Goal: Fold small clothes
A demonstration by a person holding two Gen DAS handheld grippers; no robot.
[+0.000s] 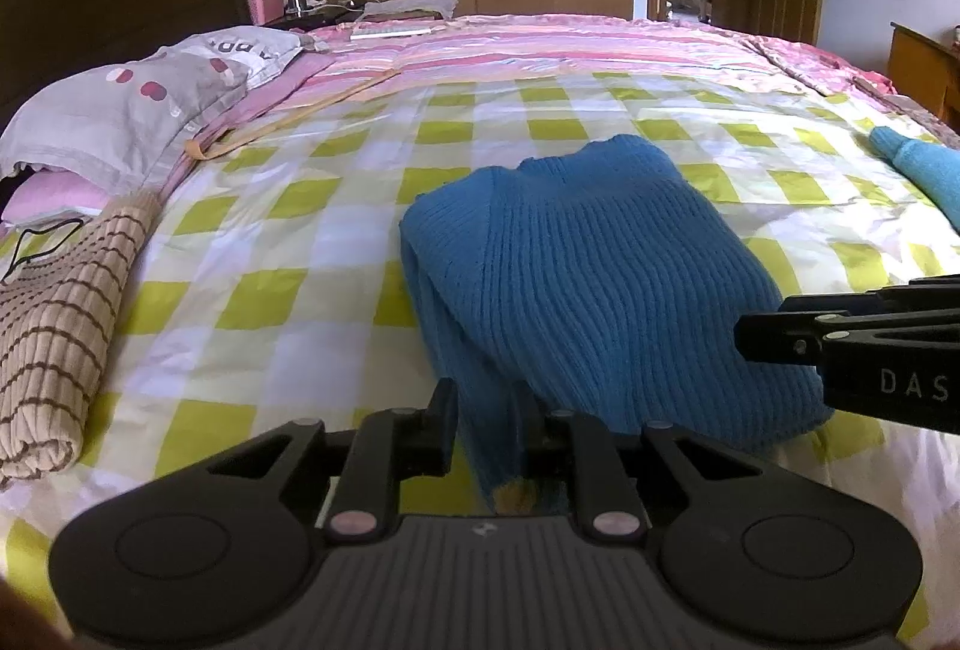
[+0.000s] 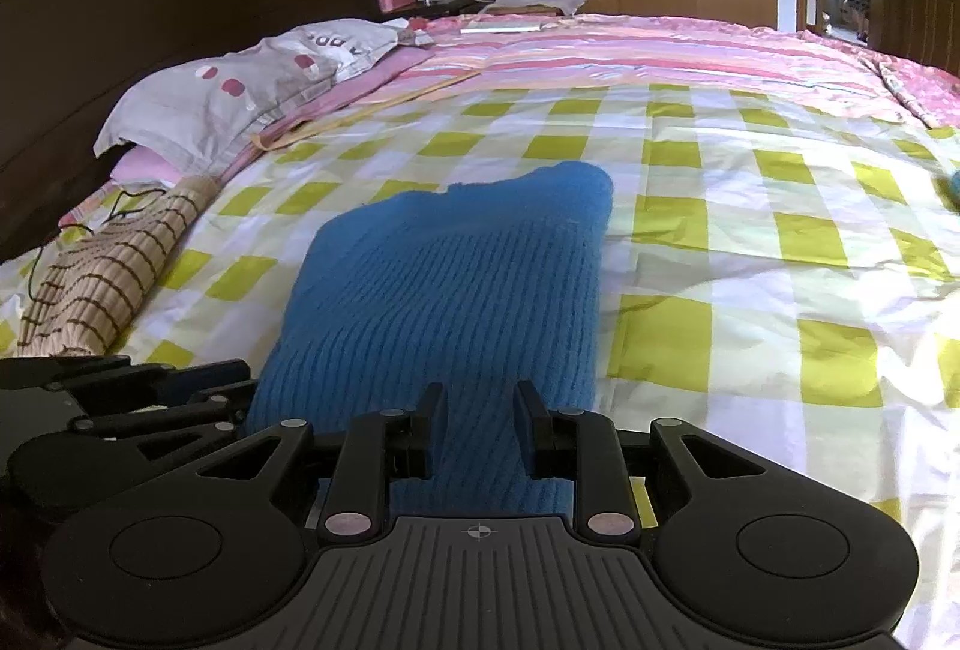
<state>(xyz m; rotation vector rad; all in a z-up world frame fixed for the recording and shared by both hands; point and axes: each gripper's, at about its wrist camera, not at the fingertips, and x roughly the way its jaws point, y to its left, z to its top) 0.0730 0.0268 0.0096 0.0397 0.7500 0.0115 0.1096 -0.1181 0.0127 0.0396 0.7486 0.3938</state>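
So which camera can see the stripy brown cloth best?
The left wrist view shows the striped brown cloth best: it lies big along the left edge, with its rolled near end plain to see. In the right wrist view the same cloth looks smaller, and the left gripper hides its near end.

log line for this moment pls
left hand-held gripper: shut on blue sweater | right hand-held gripper: open over sweater edge
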